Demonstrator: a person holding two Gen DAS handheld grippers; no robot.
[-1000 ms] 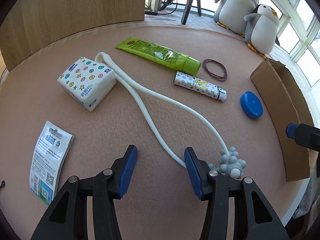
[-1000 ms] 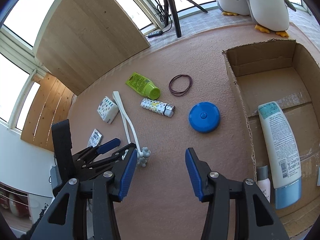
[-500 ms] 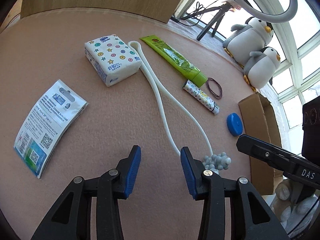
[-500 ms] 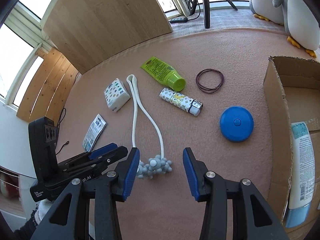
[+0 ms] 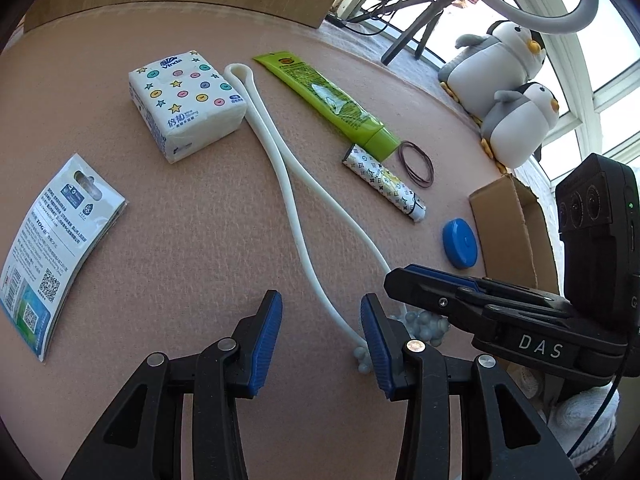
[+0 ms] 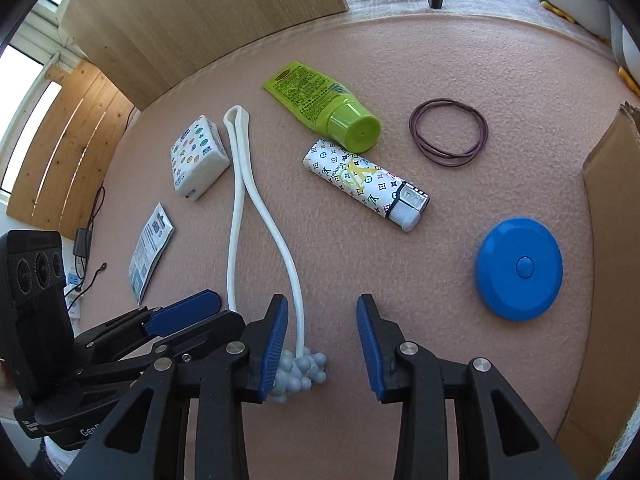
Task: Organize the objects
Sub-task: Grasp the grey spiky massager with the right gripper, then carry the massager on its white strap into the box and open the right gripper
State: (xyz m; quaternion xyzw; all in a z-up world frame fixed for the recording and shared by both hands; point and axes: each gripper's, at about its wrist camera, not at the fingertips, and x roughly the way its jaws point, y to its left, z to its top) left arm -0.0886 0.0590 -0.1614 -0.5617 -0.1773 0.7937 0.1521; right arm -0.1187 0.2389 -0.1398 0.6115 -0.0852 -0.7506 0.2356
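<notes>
A white looped cord [image 5: 280, 168] with a grey knobby head [image 6: 298, 370] lies on the pink mat [image 5: 180, 248]. My left gripper [image 5: 322, 336] is open and empty just left of that head [image 5: 422, 326]. My right gripper [image 6: 322, 344] is open, low over the mat, with the head at its left fingertip. A tissue pack [image 5: 186, 98], green tube [image 5: 328, 98], patterned lighter [image 6: 366, 182], hair bands [image 6: 448, 132], blue disc [image 6: 518, 268] and a flat packet [image 5: 52, 248] lie around. The cardboard box [image 6: 612, 208] is at the right.
Plush penguins [image 5: 508, 80] and a tripod [image 5: 416, 28] stand at the window behind the mat. A wooden panel [image 6: 192, 20] stands at the back. The right gripper's body [image 5: 520, 320] crowds the lower right of the left wrist view.
Both grippers have closed in on the cord's knobby head. The right gripper swung left away from the box and dropped lower. Both stay open.
</notes>
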